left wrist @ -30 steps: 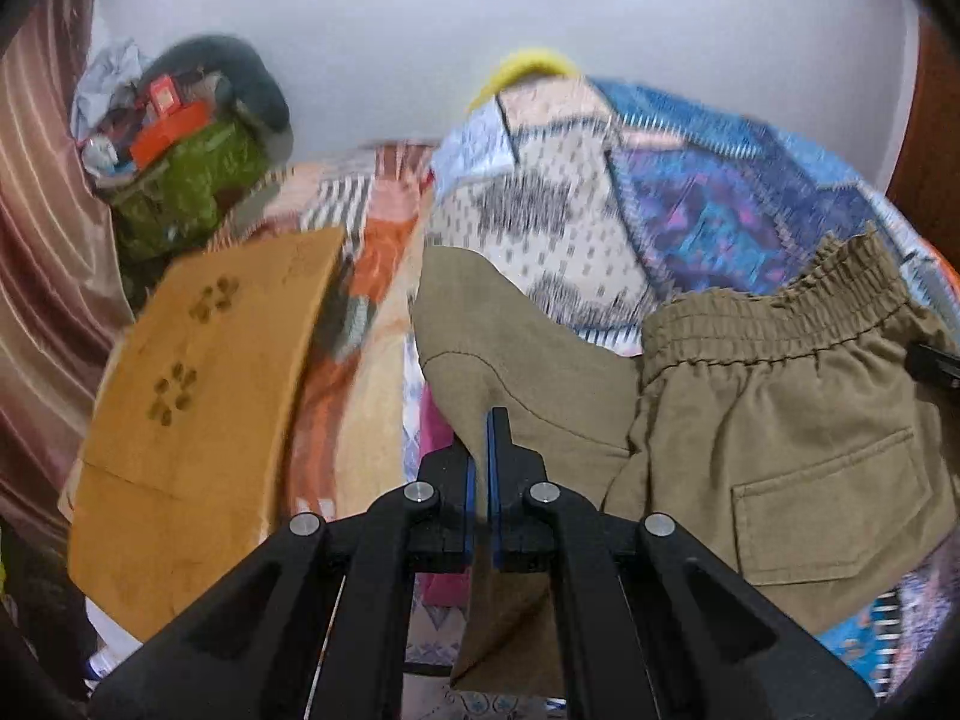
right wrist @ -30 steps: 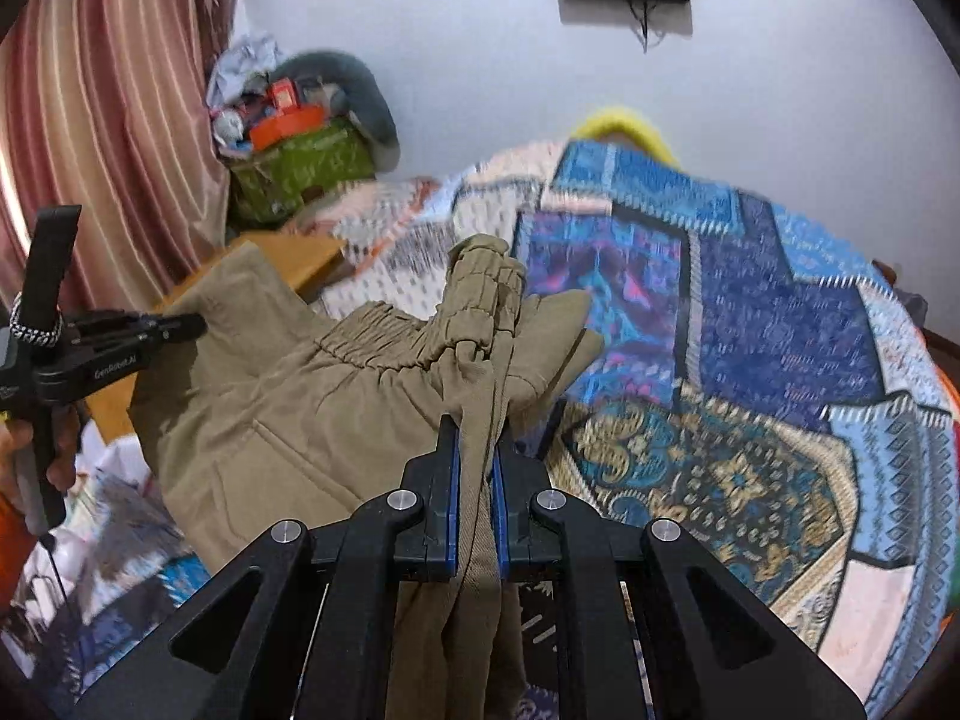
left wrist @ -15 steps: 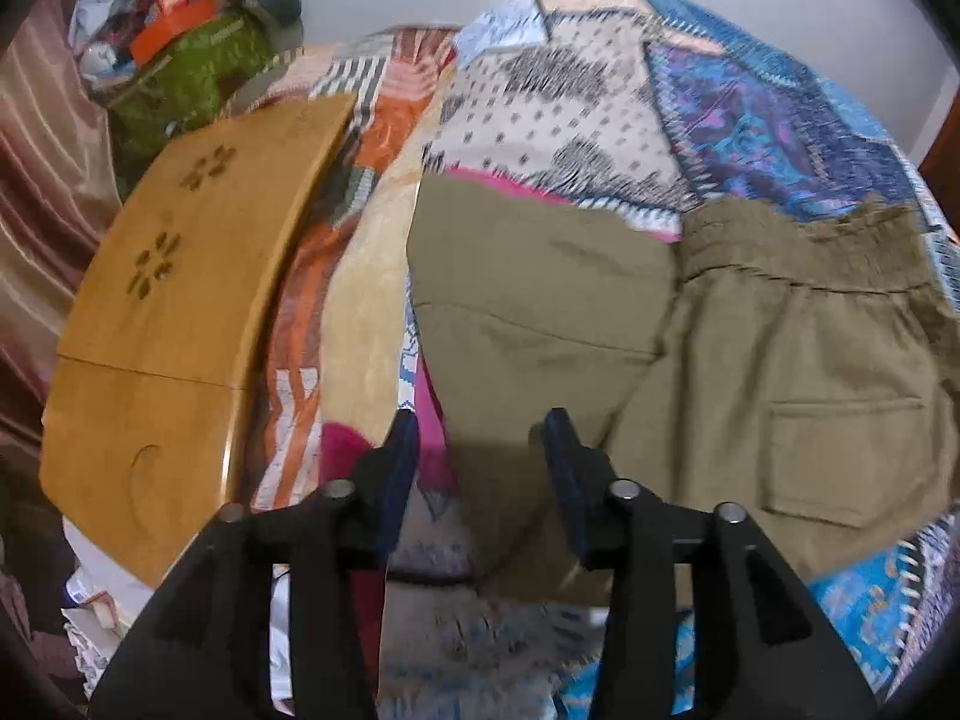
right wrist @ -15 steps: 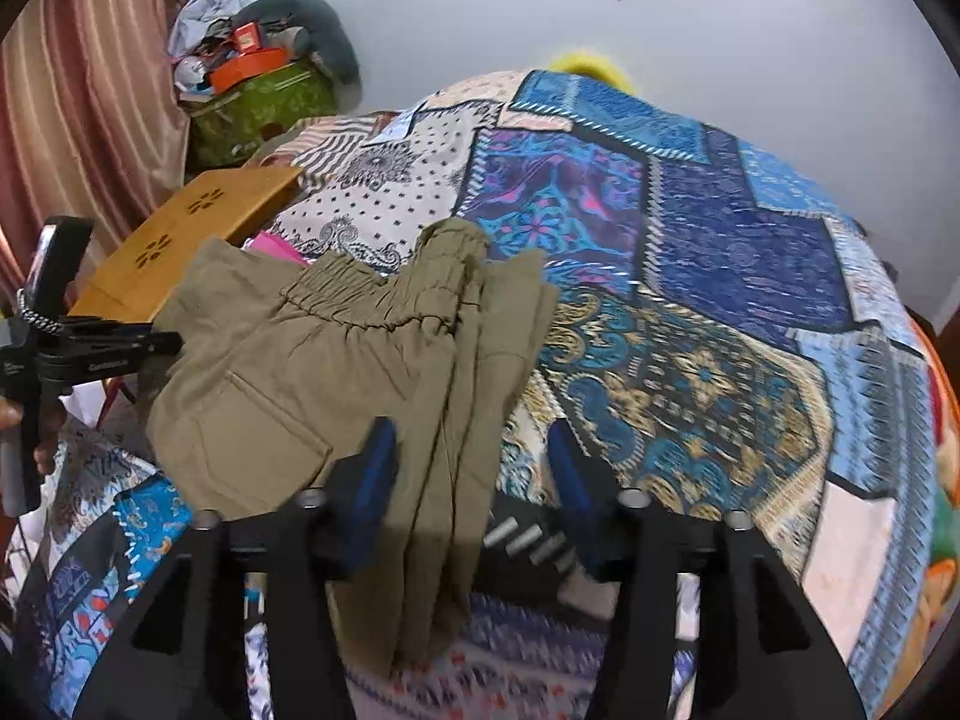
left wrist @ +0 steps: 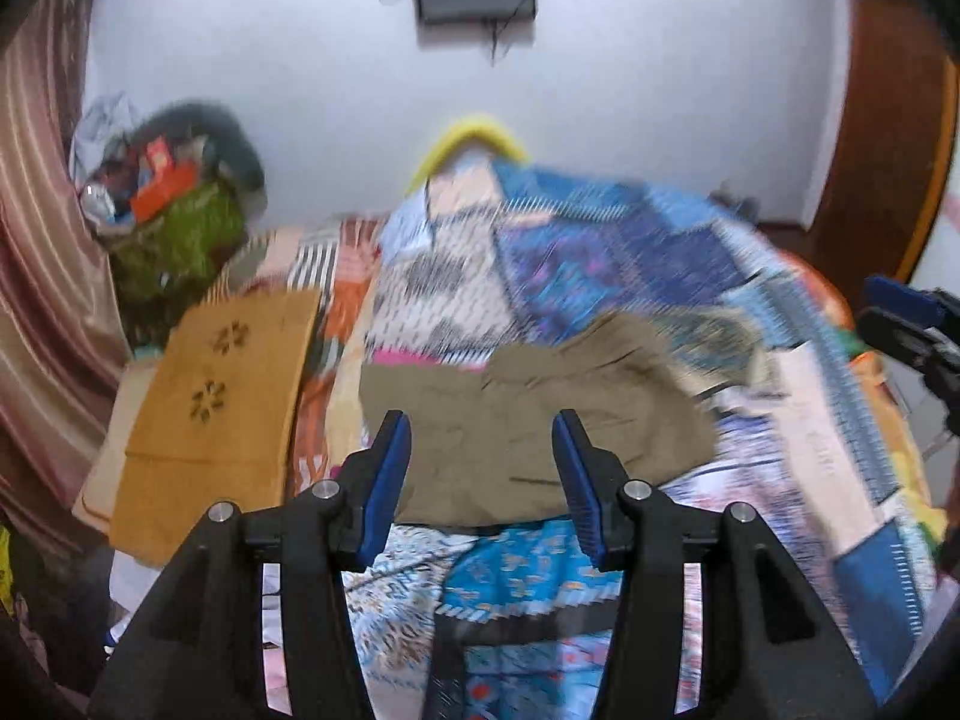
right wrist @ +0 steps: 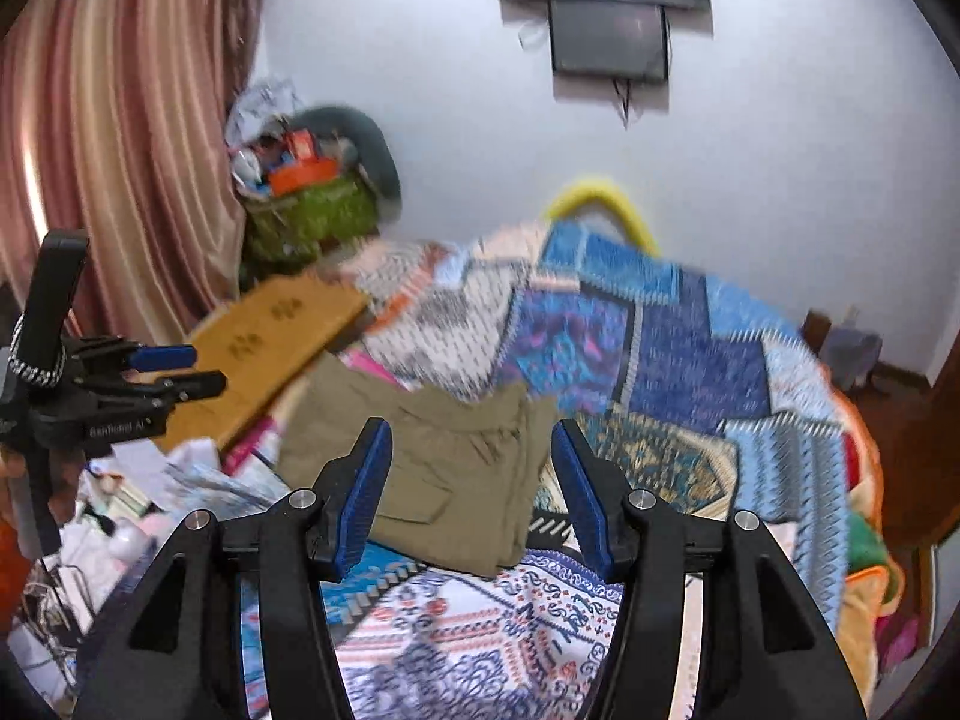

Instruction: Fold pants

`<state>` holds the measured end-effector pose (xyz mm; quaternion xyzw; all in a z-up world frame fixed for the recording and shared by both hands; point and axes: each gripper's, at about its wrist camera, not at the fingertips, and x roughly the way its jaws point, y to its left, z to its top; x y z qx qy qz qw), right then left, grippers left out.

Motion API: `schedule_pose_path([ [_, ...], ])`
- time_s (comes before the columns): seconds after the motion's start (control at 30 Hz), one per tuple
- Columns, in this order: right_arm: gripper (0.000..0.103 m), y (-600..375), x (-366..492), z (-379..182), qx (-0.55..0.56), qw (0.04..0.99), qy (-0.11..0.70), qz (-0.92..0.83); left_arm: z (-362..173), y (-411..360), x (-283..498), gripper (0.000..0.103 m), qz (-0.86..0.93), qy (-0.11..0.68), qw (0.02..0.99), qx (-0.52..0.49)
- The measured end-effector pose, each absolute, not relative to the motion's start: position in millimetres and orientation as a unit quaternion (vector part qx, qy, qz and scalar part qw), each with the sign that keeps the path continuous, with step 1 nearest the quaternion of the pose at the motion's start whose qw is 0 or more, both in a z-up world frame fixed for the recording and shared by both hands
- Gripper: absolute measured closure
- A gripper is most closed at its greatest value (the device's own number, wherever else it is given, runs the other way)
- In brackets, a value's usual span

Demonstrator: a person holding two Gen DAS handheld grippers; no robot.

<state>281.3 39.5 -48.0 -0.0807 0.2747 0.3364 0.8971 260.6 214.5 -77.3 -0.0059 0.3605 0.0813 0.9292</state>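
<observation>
1. Left wrist view: left hand-held gripper (left wrist: 482,483) is hanging w/ jaws spread wide, nothing between the blue pads, clear of the cloth.
2. Olive pants (left wrist: 534,420) are lying folded into a compact bundle on the bed (left wrist: 630,252), near its front edge, on the patchwork quilt (left wrist: 798,396). Picture is blurred, so fold lines are hard to read.
3. Wooden board (left wrist: 216,414) w/ flower cut-outs is sitting along the bed's left edge, apart from the pants.
4. Right hand-held gripper (left wrist: 900,324) is showing at the right border of this view, beyond the bed's right side.
5. Right wrist view: right hand-held gripper (right wrist: 471,489) is also gaping open, holding nothing, w/ pants (right wrist: 444,474) framed between its fingers but not touched.
6. A back pocket is facing up on the pants; a thicker stack of layers is lying along their right side.
7. Left hand-held gripper (right wrist: 174,369) is visible at the far left, over the bed's left edge, fingers parted, not touching the pants.
8. Green bag (right wrist: 312,216) piled w/ clutter is standing by the curtain (right wrist: 120,138) at the far left corner; a dark screen (right wrist: 606,0) is hanging on the wall.
</observation>
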Motion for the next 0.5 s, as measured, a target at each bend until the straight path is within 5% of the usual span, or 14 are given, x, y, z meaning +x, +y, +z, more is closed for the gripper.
schedule_pose_path([
  [0.23,0.052,10.6,208.1,17.2,-0.052,0.909,0.197,0.363,9.3,164.3,163.6,0.054,0.073,0.240,0.968,0.002],
  [0.5,0.052,-20.1,124.6,55.0,-0.024,0.918,0.109,0.380,40.5,126.1,70.3,0.052,0.083,0.143,0.986,0.012],
])
